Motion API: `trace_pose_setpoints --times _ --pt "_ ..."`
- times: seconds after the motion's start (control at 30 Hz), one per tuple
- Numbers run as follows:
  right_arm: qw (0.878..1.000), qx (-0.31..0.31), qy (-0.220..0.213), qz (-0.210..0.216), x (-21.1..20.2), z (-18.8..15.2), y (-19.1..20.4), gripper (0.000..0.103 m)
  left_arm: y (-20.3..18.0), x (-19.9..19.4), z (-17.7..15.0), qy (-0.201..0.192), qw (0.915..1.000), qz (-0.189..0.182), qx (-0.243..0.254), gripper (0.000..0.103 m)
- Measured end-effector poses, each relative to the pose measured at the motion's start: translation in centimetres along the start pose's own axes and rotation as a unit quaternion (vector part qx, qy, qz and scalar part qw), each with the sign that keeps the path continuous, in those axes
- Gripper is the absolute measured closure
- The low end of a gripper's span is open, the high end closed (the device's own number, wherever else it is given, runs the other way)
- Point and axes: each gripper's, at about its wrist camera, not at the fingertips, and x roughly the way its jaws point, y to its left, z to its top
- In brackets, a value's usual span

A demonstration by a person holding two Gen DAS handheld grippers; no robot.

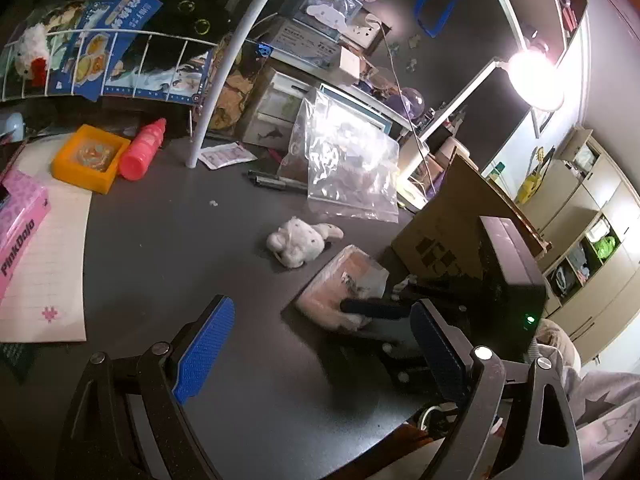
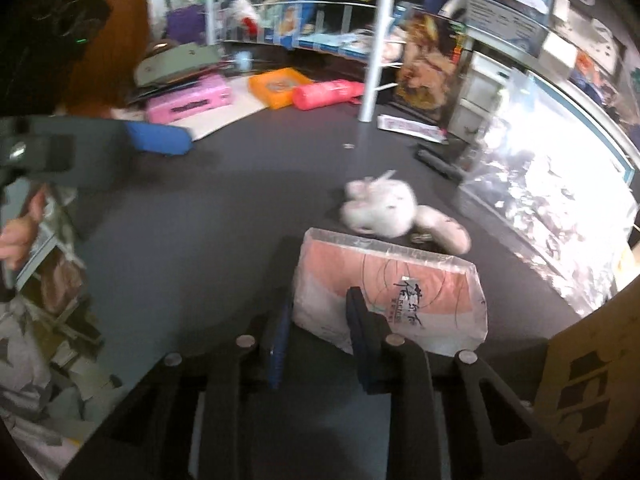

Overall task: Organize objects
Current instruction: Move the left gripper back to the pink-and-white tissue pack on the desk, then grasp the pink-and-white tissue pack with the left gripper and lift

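A pink-and-white plastic-wrapped packet (image 2: pixel 400 288) lies flat on the dark table (image 2: pixel 192 232). My right gripper (image 2: pixel 320 320) is shut on its near left corner, one finger on each side. In the left wrist view the same packet (image 1: pixel 344 276) shows with the right gripper's dark fingers (image 1: pixel 372 309) on its near end. My left gripper (image 1: pixel 320 312) hovers open just short of the packet, nothing between its blue pads. One of those pads (image 2: pixel 160 140) shows at the left of the right wrist view. A small white plush toy (image 1: pixel 300 242) (image 2: pixel 384 208) lies just beyond the packet.
A clear zip bag (image 1: pixel 348 168) leans behind the toy, a cardboard box (image 1: pixel 452 220) stands to the right. Far left are an orange tray (image 1: pixel 90 158), a pink bottle (image 1: pixel 144 148), a pink box (image 1: pixel 20 224) and a paper sheet (image 1: pixel 48 272). A white pole (image 1: pixel 216 92) rises from the table.
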Motion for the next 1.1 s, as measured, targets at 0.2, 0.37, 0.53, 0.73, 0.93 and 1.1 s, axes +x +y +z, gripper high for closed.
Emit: trace_pose_setpoints --times 0.2,0.37,0.53,0.73,0.93,1.1 --pt "0.998 -0.008 -0.01 0.063 -1.1 -1.1 1.9 0.074 -0.4 0.6 -1.3 0.019 0.9998 -0.006 0.002 0.014" --pt "0.998 0.004 -0.031 0.06 -2.5 -1.9 2.2 0.046 -0.3 1.3 -2.0 0.028 0.9996 -0.008 -0.004 0.014" --pt "0.998 0.031 -0.026 0.053 -2.7 -3.1 1.8 0.046 -0.7 3.4 -1.9 0.042 0.9988 -0.024 -0.002 0.014" --pt "0.996 0.069 -0.034 0.041 -3.4 -4.2 0.5 0.043 -1.9 5.8 -2.0 0.067 0.9972 -0.03 0.012 0.014" --pt "0.995 0.094 -0.038 0.022 -4.1 -5.3 -0.3 0.023 -3.8 6.8 -2.6 0.084 0.9936 -0.073 0.023 0.014" --pt "0.993 0.11 -0.042 0.03 -4.0 -5.8 -0.8 0.017 -5.1 7.4 -3.1 0.095 0.9891 -0.11 0.024 0.014"
